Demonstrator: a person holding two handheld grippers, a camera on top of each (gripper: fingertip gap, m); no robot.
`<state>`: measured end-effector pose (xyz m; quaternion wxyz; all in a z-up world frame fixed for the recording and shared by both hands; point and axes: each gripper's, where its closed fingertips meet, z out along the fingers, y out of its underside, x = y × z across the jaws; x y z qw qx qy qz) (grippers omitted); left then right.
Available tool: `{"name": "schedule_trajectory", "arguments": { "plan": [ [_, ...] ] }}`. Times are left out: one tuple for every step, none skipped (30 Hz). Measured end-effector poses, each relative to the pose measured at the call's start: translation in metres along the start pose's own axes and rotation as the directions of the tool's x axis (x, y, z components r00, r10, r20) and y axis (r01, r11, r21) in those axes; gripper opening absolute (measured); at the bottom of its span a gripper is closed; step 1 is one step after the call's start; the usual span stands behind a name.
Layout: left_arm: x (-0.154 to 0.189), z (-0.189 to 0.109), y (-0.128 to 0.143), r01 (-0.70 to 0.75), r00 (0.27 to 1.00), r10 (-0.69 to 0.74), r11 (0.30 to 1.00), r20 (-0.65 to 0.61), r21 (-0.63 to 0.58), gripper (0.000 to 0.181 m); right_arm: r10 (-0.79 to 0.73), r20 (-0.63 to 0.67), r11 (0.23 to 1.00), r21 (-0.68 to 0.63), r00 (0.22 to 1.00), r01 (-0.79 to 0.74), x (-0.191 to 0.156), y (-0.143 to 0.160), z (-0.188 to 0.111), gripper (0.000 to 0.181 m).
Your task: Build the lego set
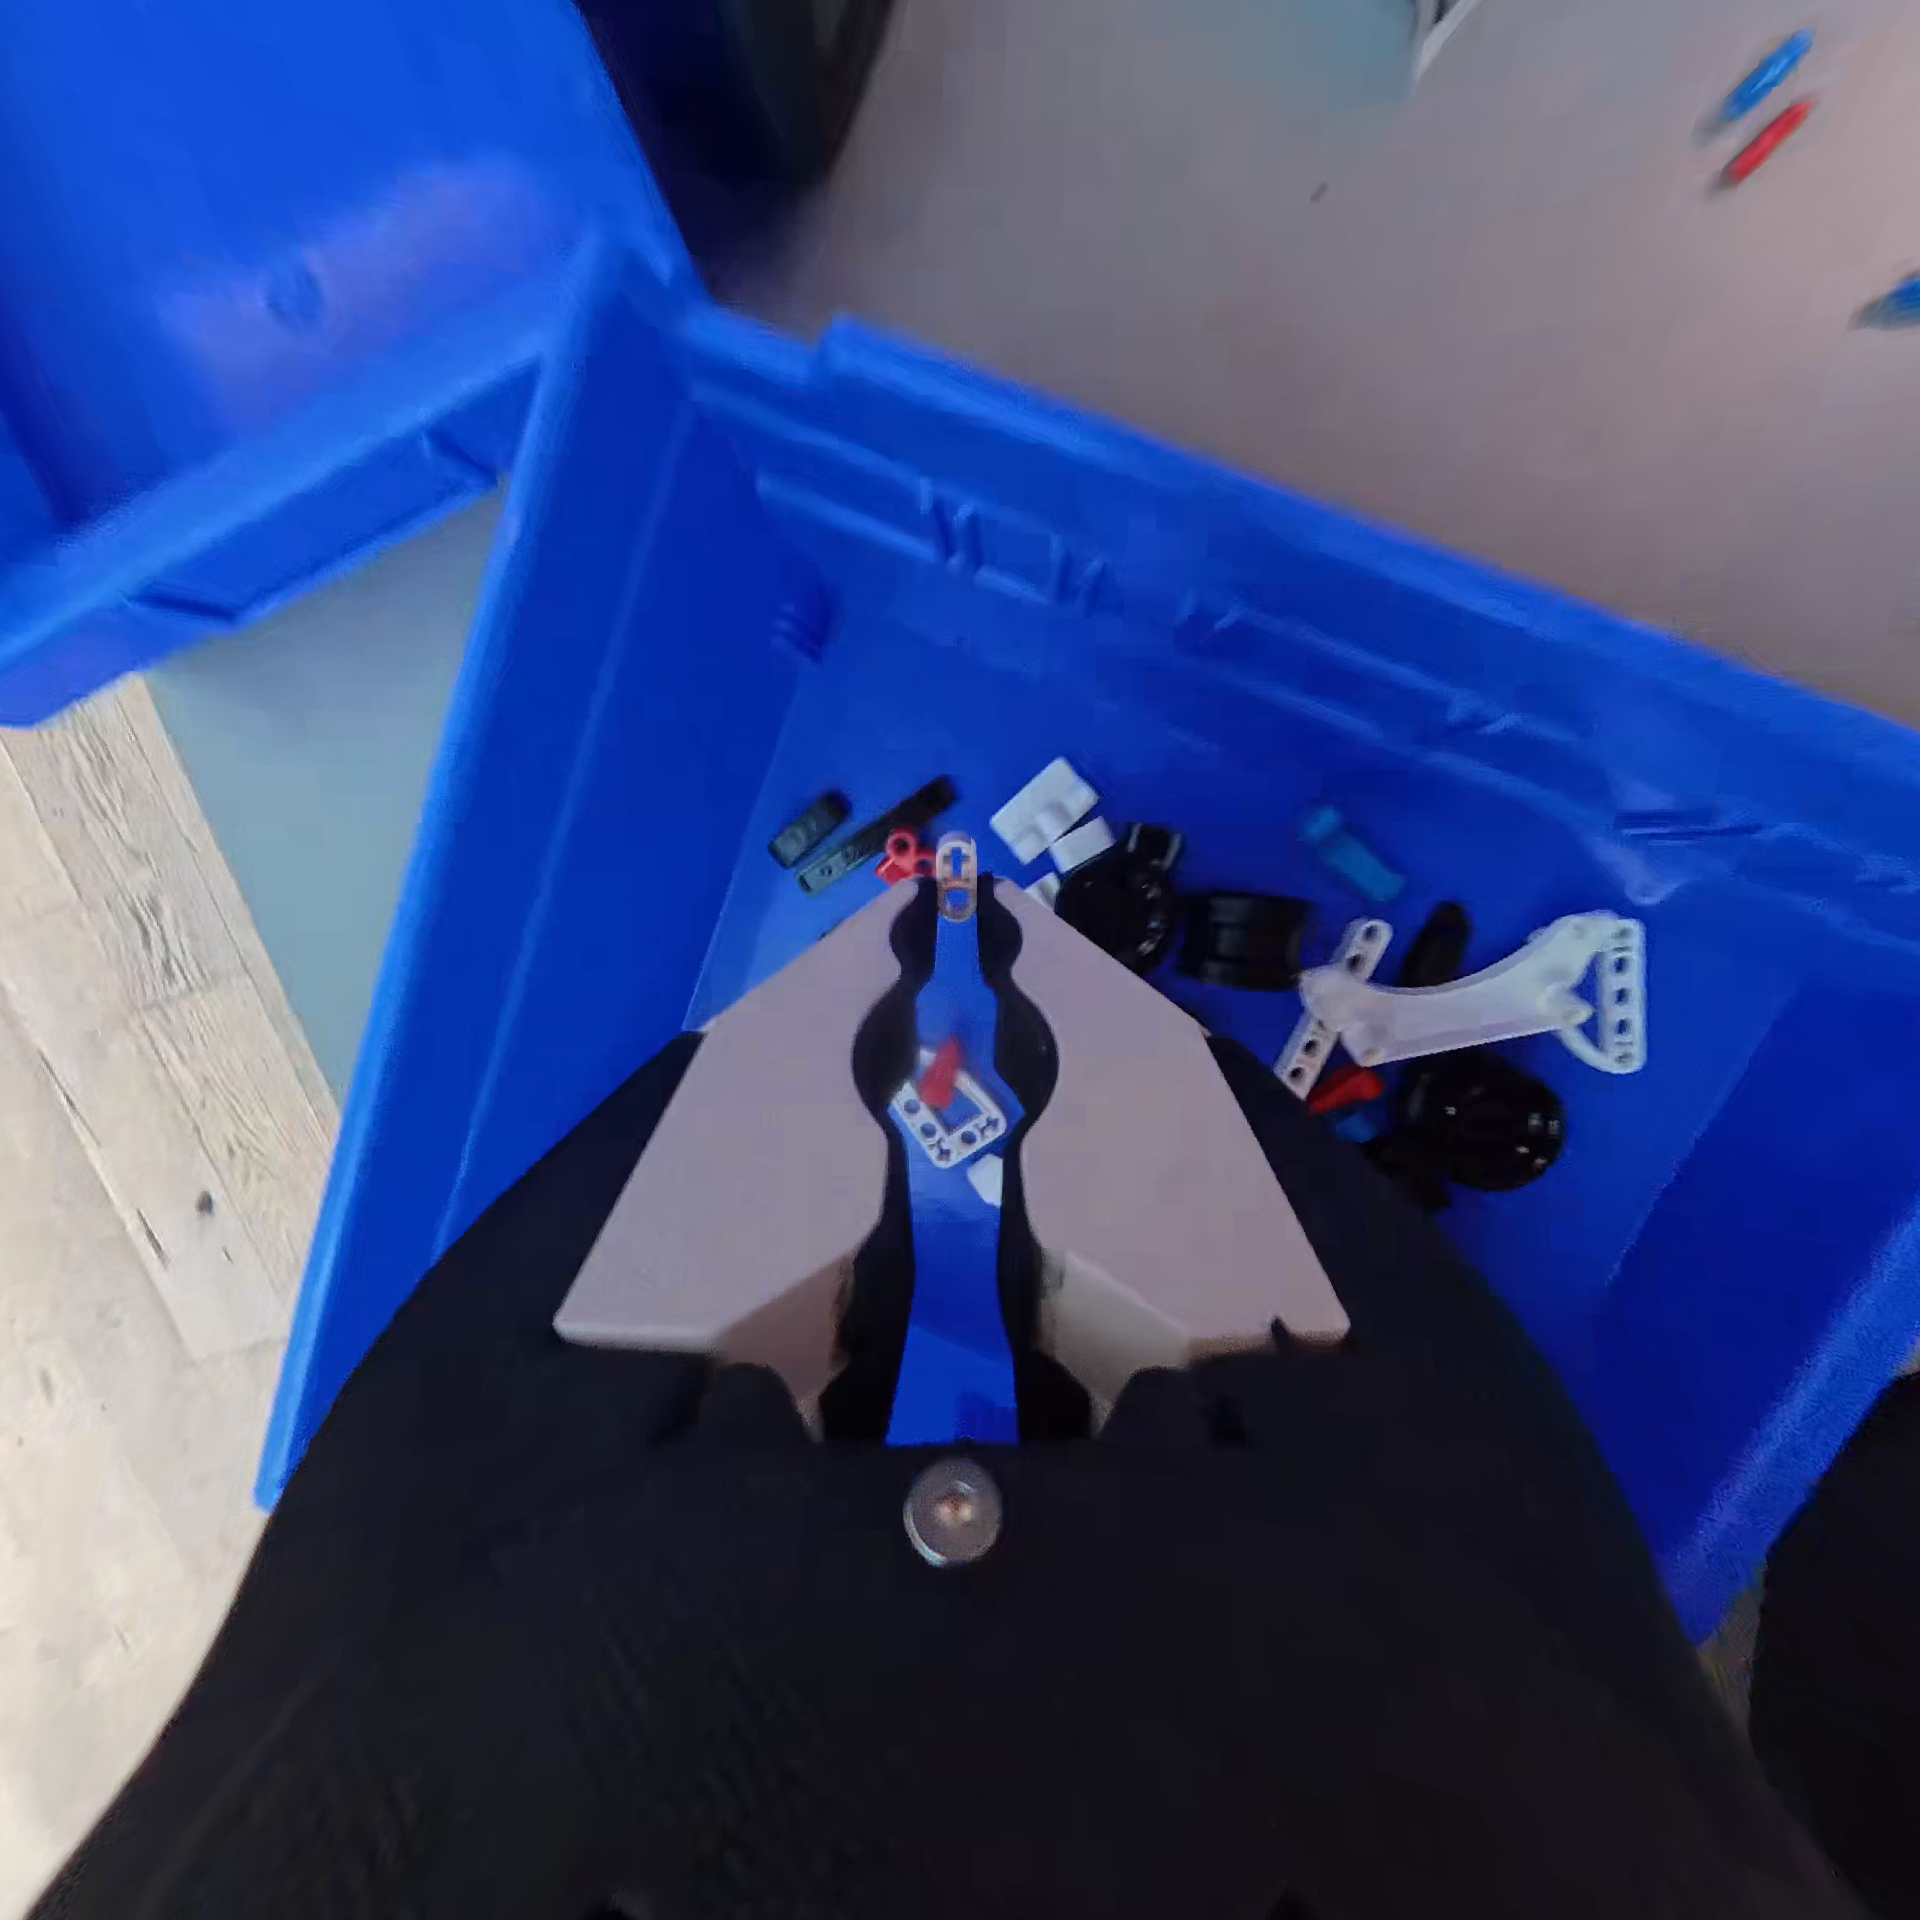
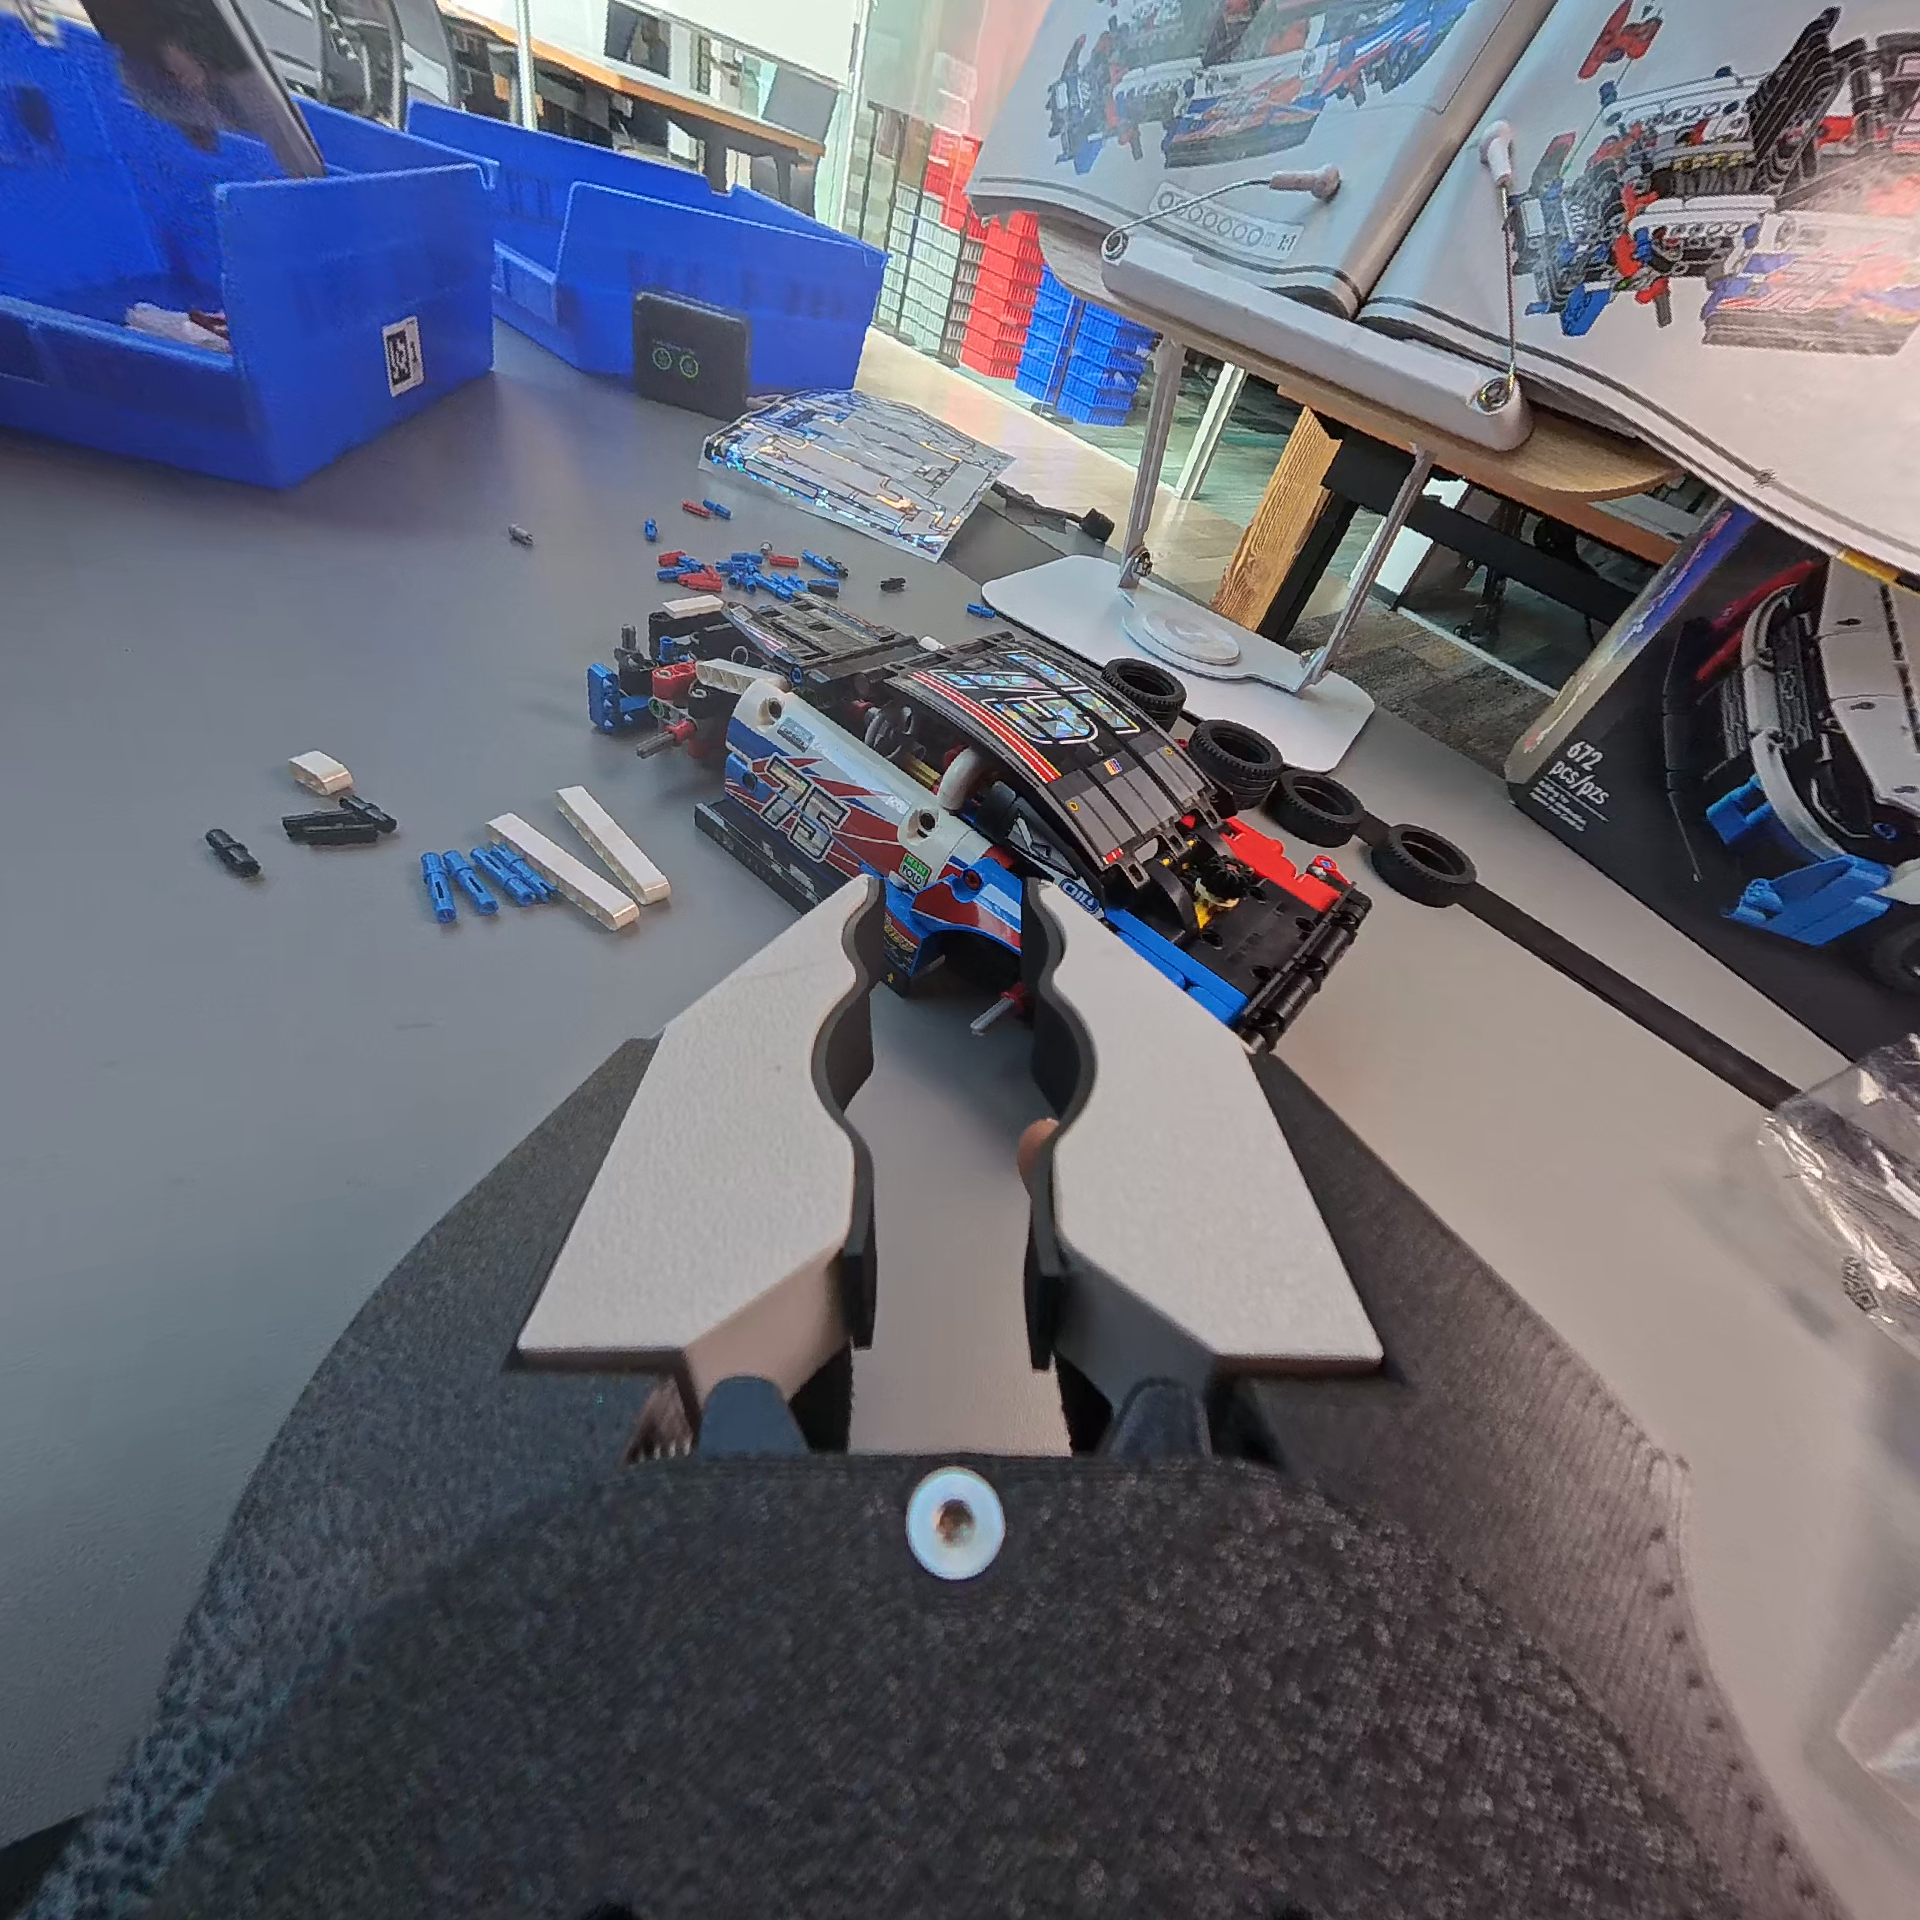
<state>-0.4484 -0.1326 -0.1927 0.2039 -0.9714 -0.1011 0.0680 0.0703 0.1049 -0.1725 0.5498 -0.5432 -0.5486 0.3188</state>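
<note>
In the left wrist view my left gripper (image 1: 957, 902) hangs inside a blue bin (image 1: 1195, 623), shut at the tips on a small tan lego piece (image 1: 956, 868) with holes. Loose parts lie on the bin floor: a small red connector (image 1: 902, 854), white panels (image 1: 1049, 816), black wheel hubs (image 1: 1127, 914) and a white curved frame (image 1: 1486, 987). In the right wrist view my right gripper (image 2: 951, 904) is open and empty, just above the table, at the near side of the part-built race car (image 2: 935, 790).
Four black tyres (image 2: 1236, 753) lie beside the car. White beams (image 2: 592, 852), blue pins (image 2: 478, 878) and black pins (image 2: 332, 821) lie to its left. Farther off are a sticker sheet (image 2: 862, 468), blue bins (image 2: 291, 312), the instruction booklet on a stand (image 2: 1455, 156) and the set box (image 2: 1766, 727).
</note>
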Motion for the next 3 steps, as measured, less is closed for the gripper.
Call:
{"name": "schedule_trajectory", "arguments": {
  "plan": [
    [0.01,-0.013,-0.013,-0.043,0.999,0.042,0.998,0.011,0.039,0.006,0.002,0.001,1.0,-0.001,1.0,-0.002,0.0,0.0,0.0,0.024],
    [0.025,-0.026,-0.025,-0.098,0.995,0.096,0.993,0.018,0.071,0.006,0.002,0.003,1.0,-0.003,1.0,-0.002,0.0,0.001,0.001,0.024],
    [0.048,-0.037,-0.037,-0.154,0.988,0.154,0.982,0.001,0.107,0.005,0.001,0.004,1.0,-0.003,1.0,-0.001,0.0,0.001,0.001,0.024]
  ]
}}
